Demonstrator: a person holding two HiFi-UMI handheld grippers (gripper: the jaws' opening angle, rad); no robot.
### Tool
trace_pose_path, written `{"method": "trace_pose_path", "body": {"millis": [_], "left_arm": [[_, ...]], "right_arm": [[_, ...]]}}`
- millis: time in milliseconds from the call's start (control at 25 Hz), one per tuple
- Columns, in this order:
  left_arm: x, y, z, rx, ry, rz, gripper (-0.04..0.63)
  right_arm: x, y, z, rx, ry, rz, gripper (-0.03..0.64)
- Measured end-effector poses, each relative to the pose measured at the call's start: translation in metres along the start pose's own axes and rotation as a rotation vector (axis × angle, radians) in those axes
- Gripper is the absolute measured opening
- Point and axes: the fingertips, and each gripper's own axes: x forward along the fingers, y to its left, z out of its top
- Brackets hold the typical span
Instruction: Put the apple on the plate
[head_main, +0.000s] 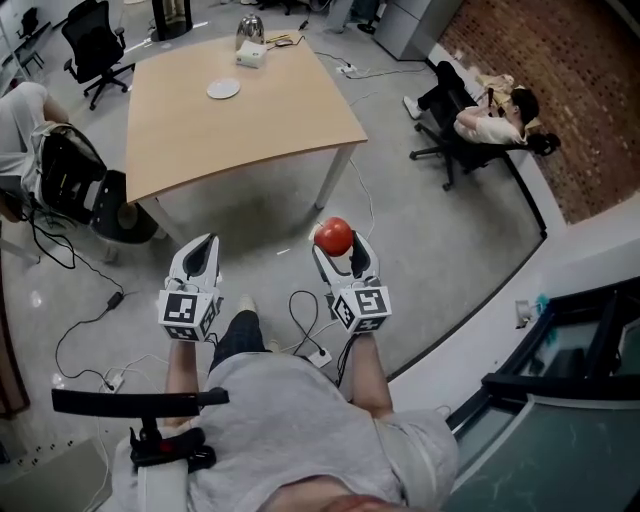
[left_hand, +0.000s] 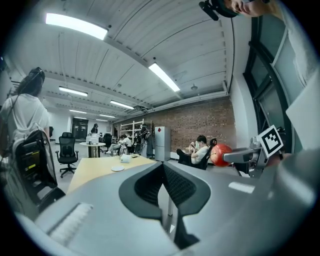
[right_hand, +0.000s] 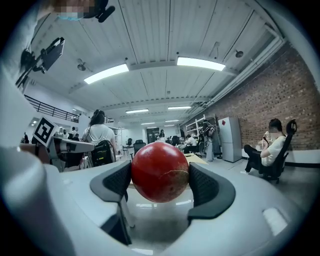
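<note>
Shows a light wooden table (head_main: 250, 110) bearing a white box (head_main: 251, 56) and a silvery kettle (head_main: 249, 30) at its far edge, a black office chair (head_main: 95, 45) beyond, a seated person (head_main: 490, 120) beside the brick wall (head_main: 560, 90), and cables (head_main: 113, 300) across grey floor (head_main: 430, 230).

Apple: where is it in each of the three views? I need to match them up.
Head view: apple just below centre, held in the right claw.
Left gripper view: apple at mid-right, small, in that same claw.
Right gripper view: apple dead centre, clamped between the jaws.
Shared landmark: the seated person by the brick wall, upper right, just left of the apple, far right, respectively.
</note>
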Motion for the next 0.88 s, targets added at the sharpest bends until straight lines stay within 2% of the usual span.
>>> {"method": "trace_pose_path", "body": {"millis": [440,880], "left_arm": [[0.094,0.01,0.003,-0.011,0.001,-0.053,0.02],[0.226,0.055,0.025,0.003,0.002,-0.09,0.02]], "right_arm": [[0.053,-0.058,0.005,-0.005,0.023,-0.041,0.367],[0.166,-0.122,0.021,0.003,0.028,-0.053,0.367]]}}
